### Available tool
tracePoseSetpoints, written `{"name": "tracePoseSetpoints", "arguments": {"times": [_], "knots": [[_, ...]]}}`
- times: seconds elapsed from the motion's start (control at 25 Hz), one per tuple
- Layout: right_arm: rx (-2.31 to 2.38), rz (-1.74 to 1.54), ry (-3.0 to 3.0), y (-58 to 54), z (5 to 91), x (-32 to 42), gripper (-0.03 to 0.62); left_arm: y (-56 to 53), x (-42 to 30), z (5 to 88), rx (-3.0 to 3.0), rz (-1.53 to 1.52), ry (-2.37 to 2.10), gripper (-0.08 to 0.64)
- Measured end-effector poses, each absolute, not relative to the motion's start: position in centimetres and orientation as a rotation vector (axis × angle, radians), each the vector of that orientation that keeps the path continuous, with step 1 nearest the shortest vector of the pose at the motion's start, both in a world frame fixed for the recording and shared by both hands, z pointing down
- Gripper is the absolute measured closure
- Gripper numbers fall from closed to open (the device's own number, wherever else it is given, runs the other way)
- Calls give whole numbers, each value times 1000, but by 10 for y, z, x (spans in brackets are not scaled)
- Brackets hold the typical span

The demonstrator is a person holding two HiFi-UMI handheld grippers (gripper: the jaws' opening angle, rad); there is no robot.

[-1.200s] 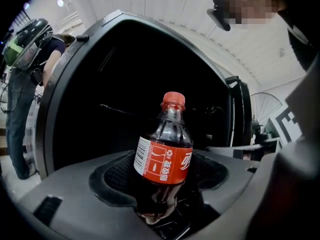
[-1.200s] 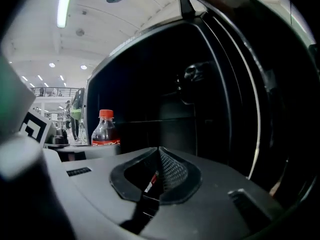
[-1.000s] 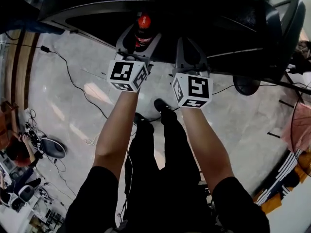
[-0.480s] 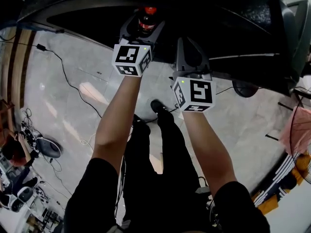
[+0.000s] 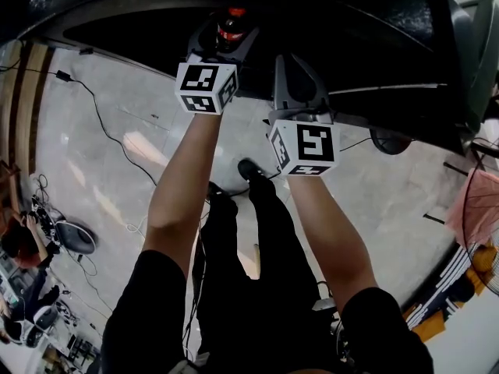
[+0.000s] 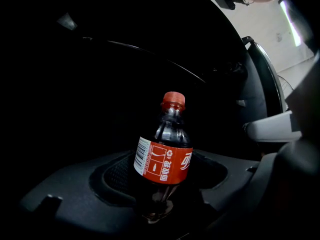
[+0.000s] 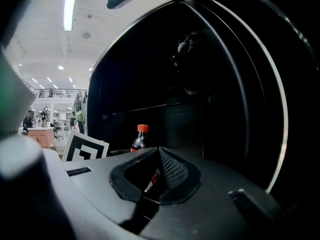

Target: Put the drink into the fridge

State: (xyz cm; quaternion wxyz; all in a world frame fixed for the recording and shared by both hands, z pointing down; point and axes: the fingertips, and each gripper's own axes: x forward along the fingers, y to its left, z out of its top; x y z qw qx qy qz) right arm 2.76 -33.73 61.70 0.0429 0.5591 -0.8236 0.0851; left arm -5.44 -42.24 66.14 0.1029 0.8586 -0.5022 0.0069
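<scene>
A small cola bottle (image 5: pixel 231 23) with a red cap and red label stands upright between the jaws of my left gripper (image 5: pixel 226 36), which is shut on its lower body. In the left gripper view the bottle (image 6: pixel 163 160) is in front of the dark fridge interior (image 6: pixel 100 84). My right gripper (image 5: pixel 297 67) is just to the right of it at the fridge opening (image 5: pixel 335 45). Its jaws meet at the tip with nothing between them (image 7: pixel 159 156). From the right gripper view, the bottle (image 7: pixel 140 138) shows to the left, beside the left gripper's marker cube (image 7: pixel 86 152).
The fridge door (image 5: pixel 470 49) stands open at the right. A black cable (image 5: pixel 109 119) runs over the pale floor on the left. My shoes (image 5: pixel 253 170) are below the grippers. A round chair base (image 5: pixel 392 140) is at the right, and a seated person (image 5: pixel 23 244) is far left.
My left gripper has carried the bottle up and forward into the dark fridge opening. The right gripper has moved forward a little beside it.
</scene>
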Motion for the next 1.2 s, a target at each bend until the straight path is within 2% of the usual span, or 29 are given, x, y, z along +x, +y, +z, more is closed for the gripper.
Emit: {"name": "tracePoseSetpoints", "arguments": {"times": [0.52,1.0,1.12,1.2], "knots": [[1721,292,-2467,-349,627,23,569,-420,-57,669,2532,84,-1445,219],[1682,303,-2432,-324,635,14,569,-350,-83,663,2421,8,-1463,221],[1637,247,-2429,-303,628,3,569,-317,-91,649,2403,-17,-1455,302],[1602,184,-2435,-289,617,-8,569,-298,-102,635,2390,-49,-1474,449]]}}
